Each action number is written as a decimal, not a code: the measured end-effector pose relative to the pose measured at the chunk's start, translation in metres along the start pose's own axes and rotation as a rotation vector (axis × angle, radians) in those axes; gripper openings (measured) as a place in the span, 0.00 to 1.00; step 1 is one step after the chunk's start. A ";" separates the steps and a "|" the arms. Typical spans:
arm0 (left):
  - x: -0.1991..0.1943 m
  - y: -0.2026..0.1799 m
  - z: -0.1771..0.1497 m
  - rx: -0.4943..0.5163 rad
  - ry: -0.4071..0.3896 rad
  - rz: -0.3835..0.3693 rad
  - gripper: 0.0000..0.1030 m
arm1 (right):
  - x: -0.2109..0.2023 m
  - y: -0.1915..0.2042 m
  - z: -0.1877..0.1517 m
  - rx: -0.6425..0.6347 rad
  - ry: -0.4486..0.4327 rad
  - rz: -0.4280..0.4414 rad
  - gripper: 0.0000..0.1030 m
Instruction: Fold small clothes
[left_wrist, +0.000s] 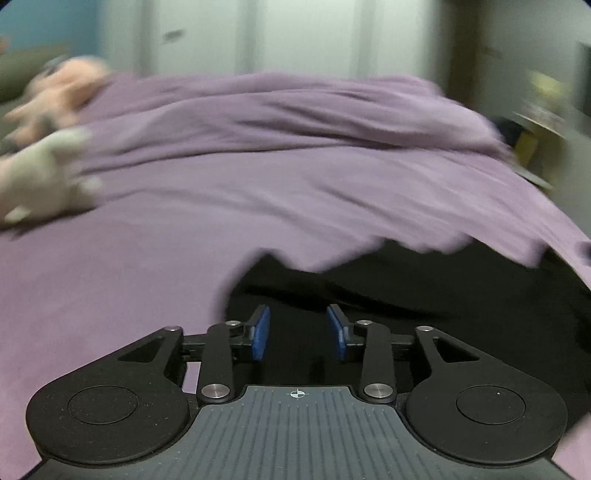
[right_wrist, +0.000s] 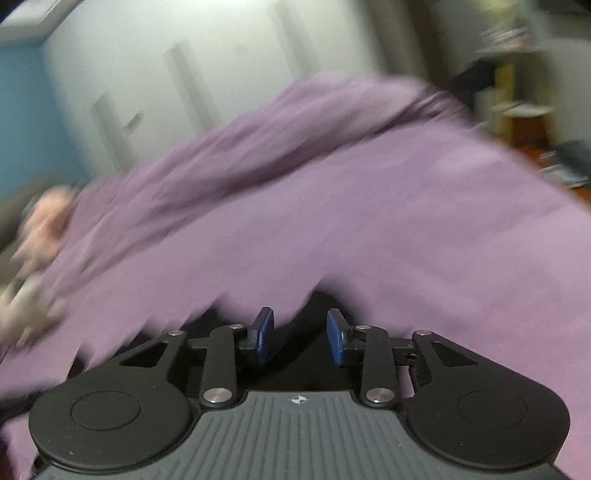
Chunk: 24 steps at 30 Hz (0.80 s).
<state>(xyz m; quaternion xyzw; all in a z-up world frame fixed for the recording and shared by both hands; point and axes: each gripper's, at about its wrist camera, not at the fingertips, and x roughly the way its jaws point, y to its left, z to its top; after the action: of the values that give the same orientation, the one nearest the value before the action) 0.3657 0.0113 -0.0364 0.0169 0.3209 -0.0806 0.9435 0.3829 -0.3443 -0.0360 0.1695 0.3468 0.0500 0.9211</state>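
A black garment lies on the purple bedspread, spreading from under my left gripper to the right edge of the left wrist view. My left gripper is open, its blue pads over the garment's left part with nothing between them. In the right wrist view a small part of the black garment shows right in front of my right gripper, which is open and empty. Both views are motion-blurred.
Soft toys, pink and white, lie at the bed's left side. White wardrobe doors stand behind the bed. A shelf with clutter stands at the far right. The purple bedspread is rumpled at the back.
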 end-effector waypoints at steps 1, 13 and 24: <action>0.003 -0.011 -0.001 0.048 0.015 -0.022 0.42 | 0.011 0.007 -0.006 -0.016 0.063 0.005 0.30; 0.072 -0.049 0.012 0.080 0.054 0.073 0.46 | 0.086 0.055 0.009 -0.187 0.062 -0.135 0.30; 0.067 -0.032 0.008 -0.066 0.024 0.187 0.53 | 0.077 0.063 -0.015 -0.155 0.100 -0.007 0.30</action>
<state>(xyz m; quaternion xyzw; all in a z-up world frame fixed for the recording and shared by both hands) 0.4181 -0.0300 -0.0699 0.0166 0.3315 0.0187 0.9431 0.4327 -0.2652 -0.0731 0.0938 0.3880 0.0816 0.9133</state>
